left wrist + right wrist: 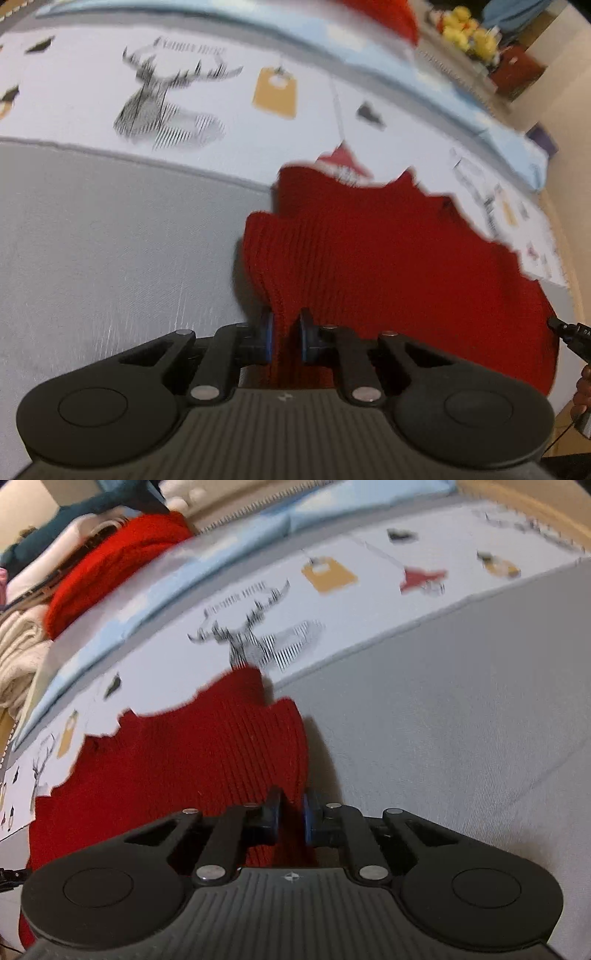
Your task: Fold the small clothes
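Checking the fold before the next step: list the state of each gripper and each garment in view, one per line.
left gripper: shut on red knit garment, pinching its edge.
right gripper: shut on red knit garment.
red knit garment: lying rumpled on the bed cover, gripped at two edges.
clothes pile: heaped at the far edge, untouched.

Red knit garment (369, 251) lies on grey bedsheet (110, 240).

**Gripper hardware, both wrists**

Left gripper (286, 338) and right gripper (291, 818): matte black bodies, ribbed top housing with a small star-like emblem at centre. Two round discs flank each. Black linkage arms with silver pivot pins. Fingers end in round blue-rimmed pads (266, 338). Thin black cable at the left view's right edge.
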`<state>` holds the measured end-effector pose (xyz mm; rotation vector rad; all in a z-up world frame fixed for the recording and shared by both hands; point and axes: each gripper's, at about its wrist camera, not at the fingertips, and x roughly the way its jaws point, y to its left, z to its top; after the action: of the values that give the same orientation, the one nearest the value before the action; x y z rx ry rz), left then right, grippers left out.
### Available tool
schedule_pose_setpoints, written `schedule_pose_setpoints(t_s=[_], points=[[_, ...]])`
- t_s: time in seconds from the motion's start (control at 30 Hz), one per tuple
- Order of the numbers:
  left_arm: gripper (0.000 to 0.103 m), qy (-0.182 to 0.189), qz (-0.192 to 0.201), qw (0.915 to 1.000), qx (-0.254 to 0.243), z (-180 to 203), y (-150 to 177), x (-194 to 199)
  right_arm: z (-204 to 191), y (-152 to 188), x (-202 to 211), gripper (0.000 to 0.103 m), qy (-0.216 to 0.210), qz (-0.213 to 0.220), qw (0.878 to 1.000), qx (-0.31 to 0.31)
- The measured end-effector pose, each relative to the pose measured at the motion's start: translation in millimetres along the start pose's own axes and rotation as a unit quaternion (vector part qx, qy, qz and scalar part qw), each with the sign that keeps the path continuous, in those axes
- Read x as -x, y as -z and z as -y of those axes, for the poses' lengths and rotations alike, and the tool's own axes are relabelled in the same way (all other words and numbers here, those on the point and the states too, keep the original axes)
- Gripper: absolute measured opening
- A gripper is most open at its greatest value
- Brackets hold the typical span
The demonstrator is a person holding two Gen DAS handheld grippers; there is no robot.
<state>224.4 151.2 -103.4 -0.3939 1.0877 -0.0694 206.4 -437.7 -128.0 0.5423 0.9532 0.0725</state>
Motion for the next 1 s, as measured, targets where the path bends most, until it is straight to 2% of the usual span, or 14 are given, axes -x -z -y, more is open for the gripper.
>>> schedule_pose_setpoints(t_s=[0.1, 0.2, 0.33, 0.4, 0.47, 0.5, 0.57, 0.63, 0.7, 0.73, 0.77, 0.83, 0.93, 1.0], points=[[0.012, 0.019, 0.068, 0.9975, -0.006, 3, -4, 31, -10, -8, 31, 0.01, -0.018, 0.066, 0.998, 0.006], [0.012, 0.021, 0.136, 0.9905, -0.003, 4, -7, 53, -26, -10, 60, 0.01, -0.025, 0.136, 0.989, 0.047], [0.012, -0.006, 0.213, 0.9769, -0.013, 15, -14, 64, -36, -17, 68, 0.01, -0.013, 0.194, 0.979, 0.067], [0.013, -0.026, 0.23, 0.9724, -0.029, 24, -15, 60, -37, -22, 65, 0.01, -0.009, 0.209, 0.976, 0.062], [0.018, -0.051, 0.206, 0.9766, -0.034, 28, -22, 45, -42, -26, 53, 0.01, 0.006, 0.21, 0.975, 0.069], [0.018, -0.061, 0.171, 0.983, -0.026, 27, -24, 32, -46, -27, 41, 0.011, 0.021, 0.194, 0.978, 0.076], [0.028, -0.055, 0.086, 0.9946, -0.018, 23, -25, 7, -44, -27, 8, 0.013, 0.044, 0.116, 0.99, 0.074], [0.029, -0.073, 0.018, 0.9966, -0.034, 22, -17, -11, -37, -25, -18, 0.015, 0.071, 0.038, 0.995, 0.057], [0.035, -0.066, -0.026, 0.9969, -0.034, 16, -10, -18, -31, -20, -24, 0.023, 0.07, 0.008, 0.997, 0.045], [0.04, -0.046, -0.048, 0.9975, -0.024, 11, -5, -20, -28, -17, -25, 0.033, 0.067, -0.007, 0.997, 0.041], [0.042, -0.033, -0.065, 0.9972, -0.017, 5, 0, -20, -24, -15, -25, 0.038, 0.067, -0.023, 0.997, 0.038], [0.042, -0.017, -0.089, 0.9957, -0.017, -1, 11, -18, -13, -5, -25, 0.038, 0.064, -0.057, 0.996, 0.02], [0.042, -0.001, -0.103, 0.9946, -0.016, -6, 21, -11, 6, 9, -22, 0.04, 0.042, -0.106, 0.993, -0.014], [0.042, 0.002, -0.114, 0.9934, -0.005, -11, 25, -8, 10, 17, -16, 0.041, 0.039, -0.118, 0.992, -0.025]])
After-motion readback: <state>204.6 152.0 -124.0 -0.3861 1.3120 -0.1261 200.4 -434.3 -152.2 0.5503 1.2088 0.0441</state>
